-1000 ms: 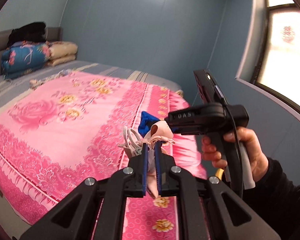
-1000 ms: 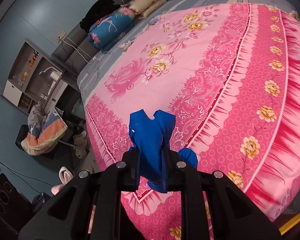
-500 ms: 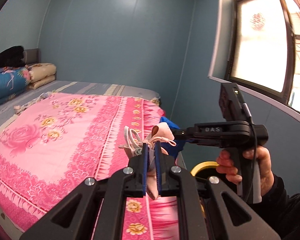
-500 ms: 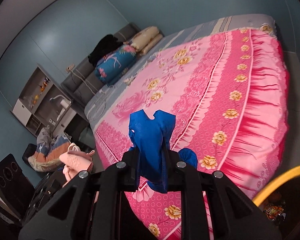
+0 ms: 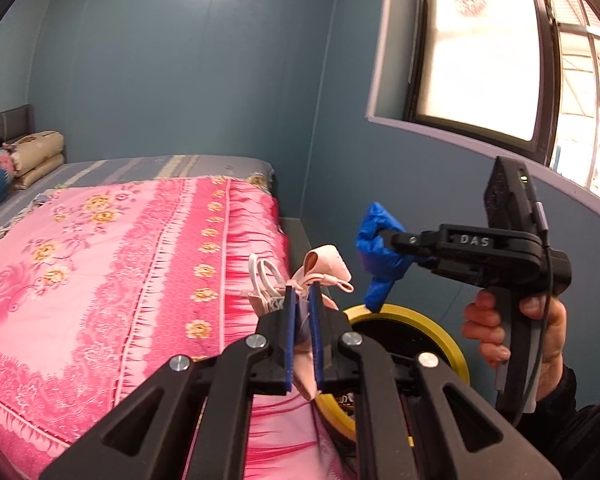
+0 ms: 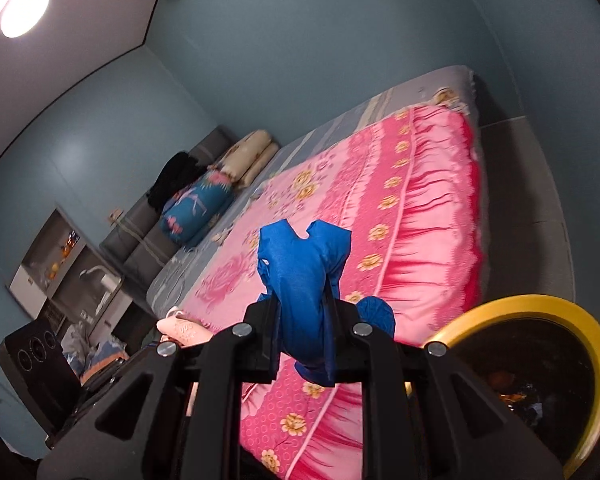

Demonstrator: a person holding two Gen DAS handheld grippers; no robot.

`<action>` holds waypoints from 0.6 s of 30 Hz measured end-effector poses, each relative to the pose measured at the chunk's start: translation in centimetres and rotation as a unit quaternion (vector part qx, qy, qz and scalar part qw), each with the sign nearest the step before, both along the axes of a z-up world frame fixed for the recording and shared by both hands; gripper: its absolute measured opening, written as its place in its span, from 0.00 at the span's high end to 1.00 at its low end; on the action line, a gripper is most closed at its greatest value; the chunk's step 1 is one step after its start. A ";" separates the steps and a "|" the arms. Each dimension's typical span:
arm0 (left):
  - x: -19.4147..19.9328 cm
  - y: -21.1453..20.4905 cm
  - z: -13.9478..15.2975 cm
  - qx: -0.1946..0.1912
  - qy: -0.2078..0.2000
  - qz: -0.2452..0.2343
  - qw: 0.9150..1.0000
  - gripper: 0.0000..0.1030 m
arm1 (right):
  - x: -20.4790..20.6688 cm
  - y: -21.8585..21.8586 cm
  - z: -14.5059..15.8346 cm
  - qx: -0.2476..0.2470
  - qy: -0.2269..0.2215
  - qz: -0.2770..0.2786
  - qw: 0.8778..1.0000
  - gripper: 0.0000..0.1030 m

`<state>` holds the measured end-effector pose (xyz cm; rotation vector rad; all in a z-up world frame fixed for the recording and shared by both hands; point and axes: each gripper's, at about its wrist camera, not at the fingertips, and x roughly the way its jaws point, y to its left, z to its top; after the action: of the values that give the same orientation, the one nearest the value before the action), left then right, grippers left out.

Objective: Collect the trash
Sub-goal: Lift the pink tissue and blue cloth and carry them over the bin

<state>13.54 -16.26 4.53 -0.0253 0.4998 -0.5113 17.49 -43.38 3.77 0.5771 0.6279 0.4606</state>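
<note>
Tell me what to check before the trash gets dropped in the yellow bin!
1. Left gripper has its trash: ok, fingers shut on the pink crumpled piece.
2. Right gripper has its trash: ok, fingers shut on the blue wrapper.
3. Yellow-rimmed bin in view and open on top: ok, it stands on the floor beside the pink bedspread.
4. Blue wrapper over the bin opening: ok in the left view; its lower end hangs at the far rim.
5. Pink piece over the opening: cannot tell; it looks nearer the bed edge.
6. Room left in the bin: cannot tell, inside is dark.
</note>
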 end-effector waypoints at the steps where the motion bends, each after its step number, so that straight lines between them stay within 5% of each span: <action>1: 0.4 -0.7 -0.3 0.002 0.005 -0.004 1.000 0.94 | -0.3 -0.7 -0.1 0.002 0.000 -0.009 1.000 0.84; 8: 2.9 -5.0 -2.8 -0.003 0.041 -0.040 0.998 0.94 | -2.7 -5.9 -1.9 -0.011 0.015 -0.091 0.996 0.84; 18: 4.7 -9.7 -7.1 0.009 0.097 -0.087 0.991 0.93 | -2.9 -9.6 -5.5 -0.012 0.061 -0.132 0.989 0.84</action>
<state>18.26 -25.95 -2.59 -0.0150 0.7010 -0.6792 14.63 -52.98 -1.70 0.6583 0.6615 0.1688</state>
